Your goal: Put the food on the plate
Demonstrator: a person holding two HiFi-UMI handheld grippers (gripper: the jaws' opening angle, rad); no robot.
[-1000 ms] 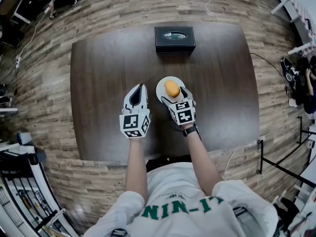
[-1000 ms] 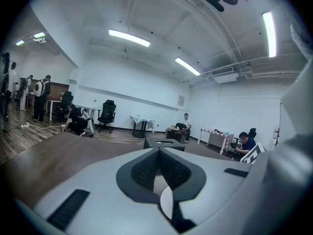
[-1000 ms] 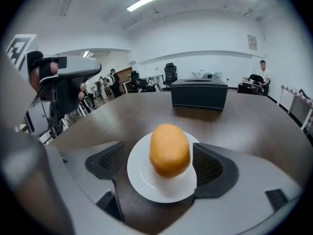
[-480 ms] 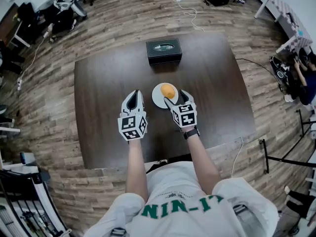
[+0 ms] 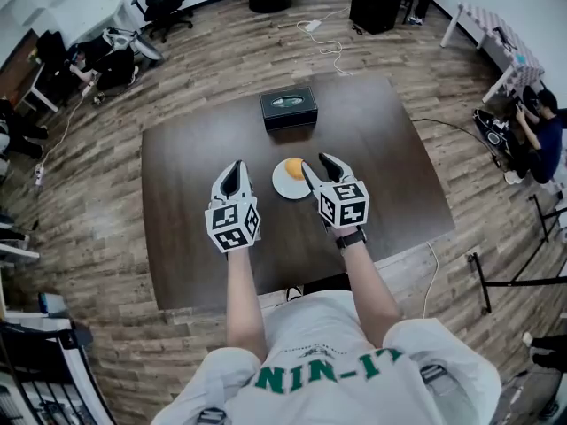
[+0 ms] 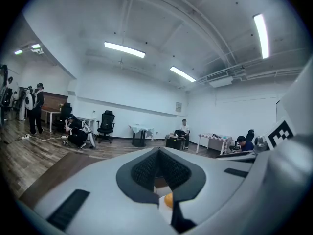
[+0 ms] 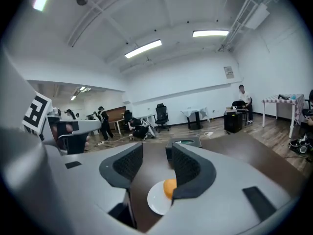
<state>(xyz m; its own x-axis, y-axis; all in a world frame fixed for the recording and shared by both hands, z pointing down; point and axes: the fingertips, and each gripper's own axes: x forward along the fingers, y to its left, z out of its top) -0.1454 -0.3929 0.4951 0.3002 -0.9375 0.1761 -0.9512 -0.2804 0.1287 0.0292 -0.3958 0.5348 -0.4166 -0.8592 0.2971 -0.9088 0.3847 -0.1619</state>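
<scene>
An orange round piece of food (image 5: 294, 167) lies on a small white plate (image 5: 285, 187) near the middle of the dark table (image 5: 381, 158). Both grippers hang above the table, nearer to me than the plate. My right gripper (image 5: 320, 163) is just right of the plate; its jaws have just been closing and stand partly apart with nothing between them. Under them in the right gripper view are the plate (image 7: 155, 202) and food (image 7: 169, 187). My left gripper (image 5: 234, 170) is left of the plate, its fingertips together and empty. The food (image 6: 168, 199) shows below its jaws.
A black box (image 5: 288, 107) sits at the table's far edge, beyond the plate. Wooden floor surrounds the table. Office chairs, desks, cables and several people stand further out in the room.
Both grippers have lifted up from the table. The right gripper has come away from the plate and its jaws have narrowed. The food stays on the plate.
</scene>
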